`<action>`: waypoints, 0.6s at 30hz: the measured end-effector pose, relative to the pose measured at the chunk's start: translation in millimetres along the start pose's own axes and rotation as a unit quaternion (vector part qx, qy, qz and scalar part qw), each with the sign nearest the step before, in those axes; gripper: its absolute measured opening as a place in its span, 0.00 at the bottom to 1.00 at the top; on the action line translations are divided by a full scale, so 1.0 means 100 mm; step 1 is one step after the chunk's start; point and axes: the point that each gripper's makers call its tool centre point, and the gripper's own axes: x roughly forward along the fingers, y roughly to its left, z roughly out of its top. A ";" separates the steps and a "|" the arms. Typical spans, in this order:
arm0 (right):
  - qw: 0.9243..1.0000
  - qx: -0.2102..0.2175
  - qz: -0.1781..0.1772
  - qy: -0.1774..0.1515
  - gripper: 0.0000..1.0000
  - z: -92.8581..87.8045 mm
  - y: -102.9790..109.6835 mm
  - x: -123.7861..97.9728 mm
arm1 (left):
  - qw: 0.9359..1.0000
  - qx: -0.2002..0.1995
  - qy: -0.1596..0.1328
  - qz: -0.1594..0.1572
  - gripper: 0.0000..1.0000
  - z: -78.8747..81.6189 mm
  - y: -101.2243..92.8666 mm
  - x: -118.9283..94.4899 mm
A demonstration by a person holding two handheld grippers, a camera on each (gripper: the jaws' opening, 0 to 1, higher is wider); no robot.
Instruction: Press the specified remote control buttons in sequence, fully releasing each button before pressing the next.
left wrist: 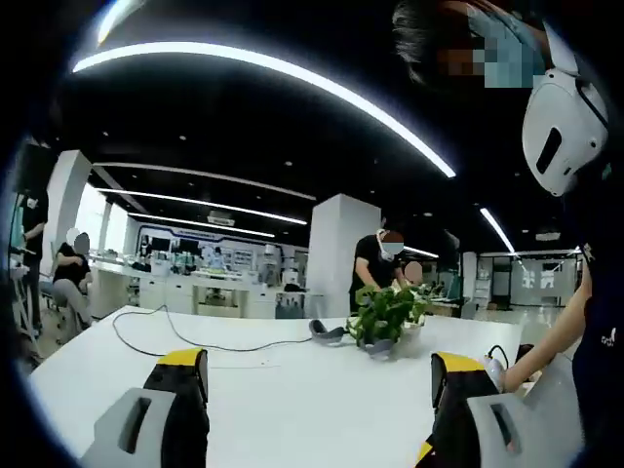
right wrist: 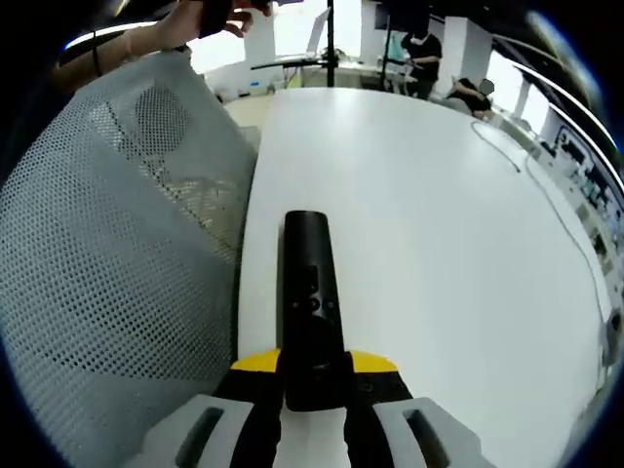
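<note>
Right gripper view: right gripper (right wrist: 314, 395) fingers clench the slim black remote control (right wrist: 310, 292) by its near end above the white worktop (right wrist: 429, 224). Left gripper (left wrist: 317, 390) fingers stand released. No button looks pressed yet; next, steady the remote and press.

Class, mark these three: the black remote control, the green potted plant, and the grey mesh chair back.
Black remote control (right wrist: 310, 292): right gripper view, on its button area.
Green potted plant (left wrist: 385, 312): left gripper view, on its leaves.
Grey mesh chair back (right wrist: 117, 244): right gripper view, on the mesh.
</note>
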 end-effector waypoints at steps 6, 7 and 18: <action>1.000 -0.011 -0.002 0.003 0.21 0.00 0.00 0.00 | 0.998 -0.029 -0.016 0.045 1.00 -0.04 0.07 -0.22; 1.000 -0.024 -0.001 0.003 0.21 -0.01 0.00 0.00 | 0.998 -0.029 -0.019 0.050 1.00 -0.06 0.07 -0.26; 0.999 -0.034 0.006 0.000 0.20 0.00 -0.02 0.01 | 0.998 -0.007 -0.019 0.064 1.00 -0.09 0.10 -0.24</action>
